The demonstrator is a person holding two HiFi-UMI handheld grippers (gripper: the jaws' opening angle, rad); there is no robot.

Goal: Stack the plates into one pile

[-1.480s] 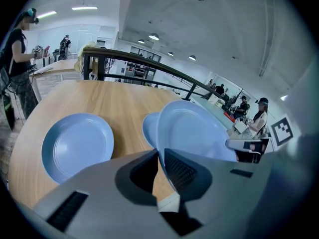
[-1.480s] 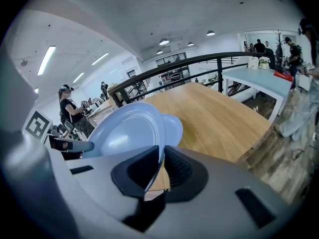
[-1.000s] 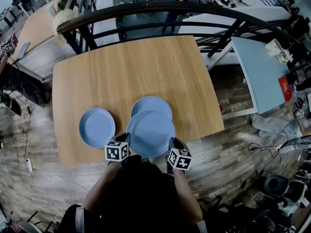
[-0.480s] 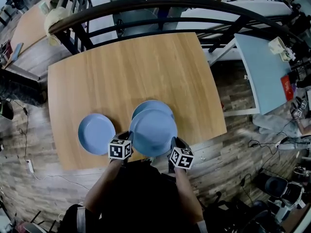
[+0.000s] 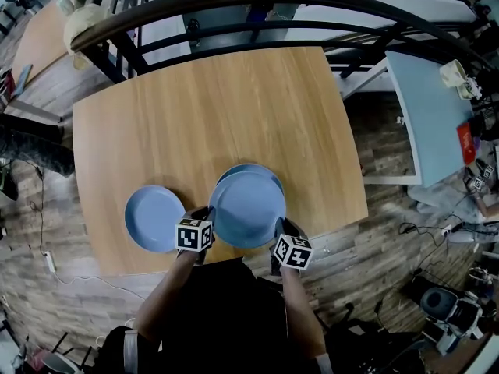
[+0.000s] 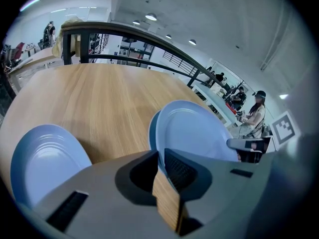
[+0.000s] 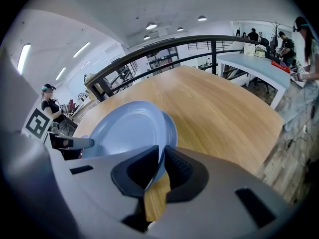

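A blue plate (image 5: 247,210) hangs just over the wooden table (image 5: 210,107), gripped at both sides. My left gripper (image 5: 204,229) is shut on its left rim and my right gripper (image 5: 278,235) on its right rim. A second blue plate (image 5: 251,168) lies under it, with only its far edge showing. The third blue plate (image 5: 154,217) rests alone on the table to the left. In the left gripper view the held plate (image 6: 194,131) runs into the jaws of that gripper (image 6: 160,166), with the lone plate (image 6: 45,158) beside it. The right gripper (image 7: 160,166) pinches the same plate (image 7: 127,128) at its rim.
A black railing (image 5: 234,6) curves past the table's far edge. A light blue table (image 5: 429,107) stands to the right, across a gap of wooden floor (image 5: 374,154). The table's near edge lies just below the grippers. A person (image 6: 255,114) stands off to the side.
The held plate has moved a little farther over the plate beneath it, which now shows less of its surface. Both grippers kept their hold.
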